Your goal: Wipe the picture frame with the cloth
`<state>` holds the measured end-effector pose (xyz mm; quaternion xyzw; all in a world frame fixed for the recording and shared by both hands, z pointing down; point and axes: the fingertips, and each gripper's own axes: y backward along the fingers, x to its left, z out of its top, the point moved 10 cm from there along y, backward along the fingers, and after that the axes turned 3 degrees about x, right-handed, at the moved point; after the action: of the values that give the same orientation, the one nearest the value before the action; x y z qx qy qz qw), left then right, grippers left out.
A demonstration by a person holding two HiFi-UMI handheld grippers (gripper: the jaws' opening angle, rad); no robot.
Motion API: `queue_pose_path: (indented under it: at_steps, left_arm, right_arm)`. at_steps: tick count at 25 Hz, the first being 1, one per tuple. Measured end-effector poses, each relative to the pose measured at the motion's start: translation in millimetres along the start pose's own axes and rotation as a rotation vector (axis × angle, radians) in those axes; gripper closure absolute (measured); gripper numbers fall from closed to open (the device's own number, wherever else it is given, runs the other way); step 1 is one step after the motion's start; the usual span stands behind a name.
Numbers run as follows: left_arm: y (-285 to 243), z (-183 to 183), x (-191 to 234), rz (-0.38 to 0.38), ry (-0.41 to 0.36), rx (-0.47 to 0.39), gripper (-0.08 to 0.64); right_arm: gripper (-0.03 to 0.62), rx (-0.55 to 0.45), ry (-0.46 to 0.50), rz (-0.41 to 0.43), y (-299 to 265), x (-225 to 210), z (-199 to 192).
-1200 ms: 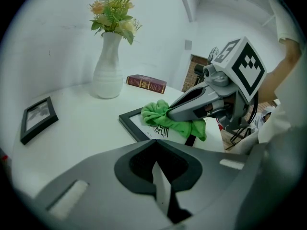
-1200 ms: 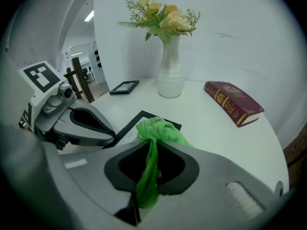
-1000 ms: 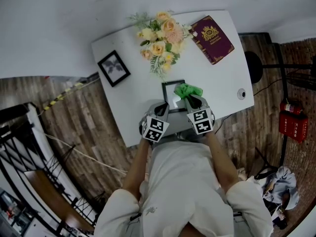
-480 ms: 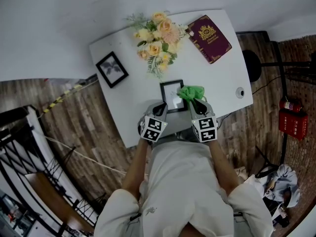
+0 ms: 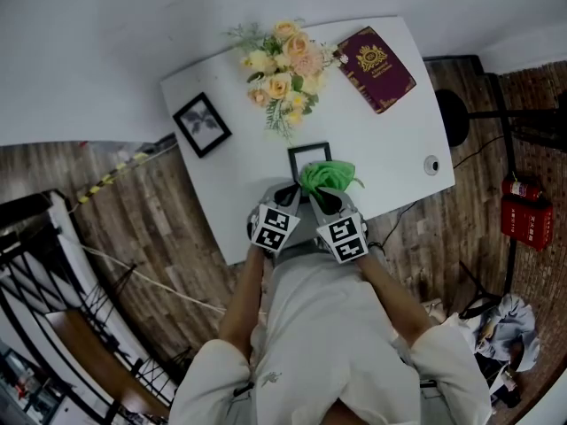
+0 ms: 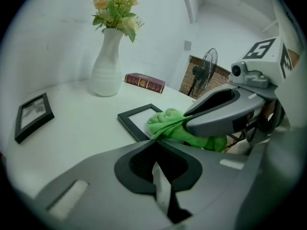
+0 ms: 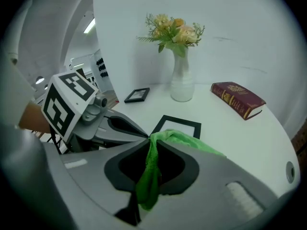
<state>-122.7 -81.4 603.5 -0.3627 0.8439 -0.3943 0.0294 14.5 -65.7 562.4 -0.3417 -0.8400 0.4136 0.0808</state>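
A black picture frame point(image 5: 309, 156) lies flat on the white table point(image 5: 399, 140), just ahead of both grippers. My right gripper point(image 5: 321, 193) is shut on a green cloth point(image 5: 327, 174), which is bunched over the frame's near part. In the right gripper view the cloth point(image 7: 187, 141) drapes from the shut jaws and hangs down between them, with the frame point(image 7: 178, 123) just beyond. My left gripper point(image 5: 291, 192) is shut with nothing seen between its jaws. Its tips sit at the frame's near left corner point(image 6: 130, 122), touching the cloth point(image 6: 165, 121).
A white vase of flowers point(image 5: 285, 65) stands behind the frame. A dark red book point(image 5: 377, 65) lies at the back right. A second small black frame point(image 5: 203, 123) lies at the left. A small round object point(image 5: 431, 166) sits near the right edge. A fan point(image 6: 204, 73) stands beyond the table.
My right gripper has swept the green cloth leftward and nearer over the frame, closing up beside the left gripper. The left gripper has stayed in place.
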Motion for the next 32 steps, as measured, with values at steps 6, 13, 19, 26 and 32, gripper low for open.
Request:
queue_pose_path:
  at_steps: [6, 13, 19, 26, 32]
  left_arm:
    - [0, 0, 0, 0.001, -0.002, -0.003, 0.540]
    - [0, 0, 1, 0.000, -0.003, -0.004, 0.540]
    - [0, -1, 1, 0.003, -0.004, -0.003, 0.540]
    - [0, -1, 0, 0.011, 0.000, -0.001, 0.540]
    - [0, -1, -2, 0.023, 0.004, -0.001, 0.540]
  right_arm:
    - [0.548, 0.037, 0.017, 0.034, -19, 15, -6]
    - [0.548, 0.083, 0.070, 0.017, -29, 17, -15]
    - [0.548, 0.090, 0.093, -0.021, -21, 4, -21]
    - [0.548, 0.094, 0.099, -0.074, -6, -16, -31]
    - [0.548, 0.089, 0.100, -0.087, 6, -28, -40]
